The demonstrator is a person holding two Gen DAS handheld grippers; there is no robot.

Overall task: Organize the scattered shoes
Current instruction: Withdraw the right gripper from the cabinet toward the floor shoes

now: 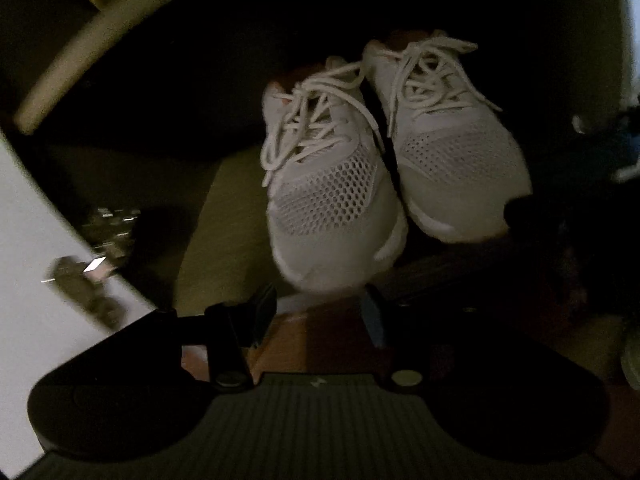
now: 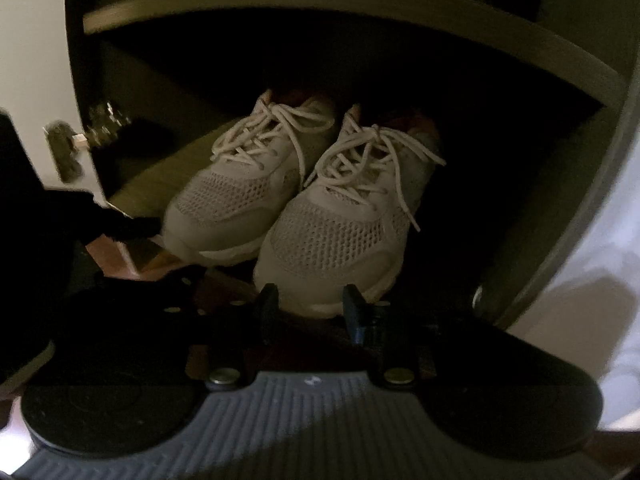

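Both sneakers' heels (image 2: 304, 98) vanish into the dark cabinet, and the door hinge (image 1: 86, 280) is motion-blurred.

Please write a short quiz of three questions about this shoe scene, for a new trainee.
1. True or false: the two sneakers stand side by side, toes toward the cameras.
2. Where do the sneakers stand?
A. on the lower board of the cabinet
B. on a chair
C. in a box
3. Fill in: the laces are coloured ____.

Key:
1. True.
2. A; a shelf runs above them.
3. White.
Both the left claw and the right claw are open and hold nothing.
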